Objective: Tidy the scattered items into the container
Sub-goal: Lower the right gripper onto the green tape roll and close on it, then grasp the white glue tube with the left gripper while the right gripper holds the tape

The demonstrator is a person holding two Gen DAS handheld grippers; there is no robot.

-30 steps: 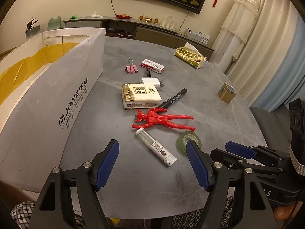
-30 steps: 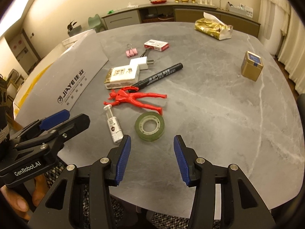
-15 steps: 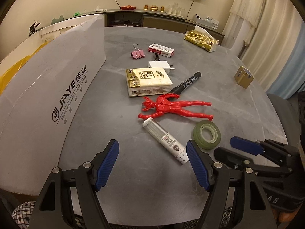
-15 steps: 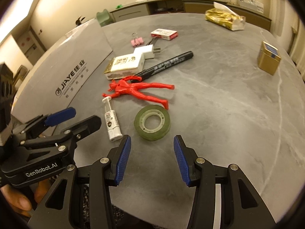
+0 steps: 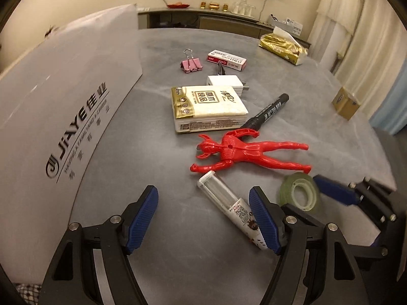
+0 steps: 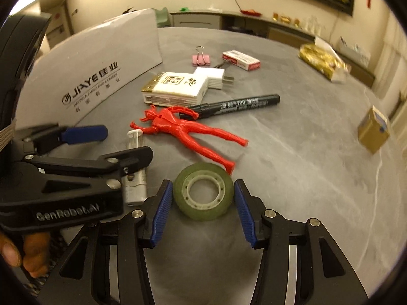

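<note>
Grey marbled bench (image 5: pixel 305 96). Clutter in a loose cluster mid-bench: pink binder clip (image 5: pixel 191 64), red-and-white small box (image 5: pixel 226 59), white plug adapter (image 5: pixel 225 83), tissue pack (image 5: pixel 207 108), black marker (image 5: pixel 267 113), red figure (image 5: pixel 244 151), white tube (image 5: pixel 229 200), green tape roll (image 6: pixel 203 192). Gold tissue bag (image 5: pixel 282 48) and gold tin (image 5: pixel 346 103) sit well apart, toward the far and right edges

Container: grey box flap with JIAYE print (image 5: pixel 63 106) stands along the left of the bench; its inside is not visible

Left hand-held gripper (image 5: pixel 203 222) spread wide, low over the bench; the tube's printed end lies just beside its right finger, partly hidden by it. Right hand-held gripper (image 6: pixel 201 212) at a moderate spread, tape roll between the blue pads (image 6: pixel 161 211), small gaps showing either side, so not clamped. The figure's foot lies just beside the roll's far rim; the figure's arm overlaps the marker tip. The left tool's black body crosses over the tube in the right wrist view

Against half a second ago: both tools nearer the items; the roll was ahead of the right fingers, now sits between them. Items themselves unshifted

Open bench to the right of the roll and near the front edge; left side closed off by the flap
</note>
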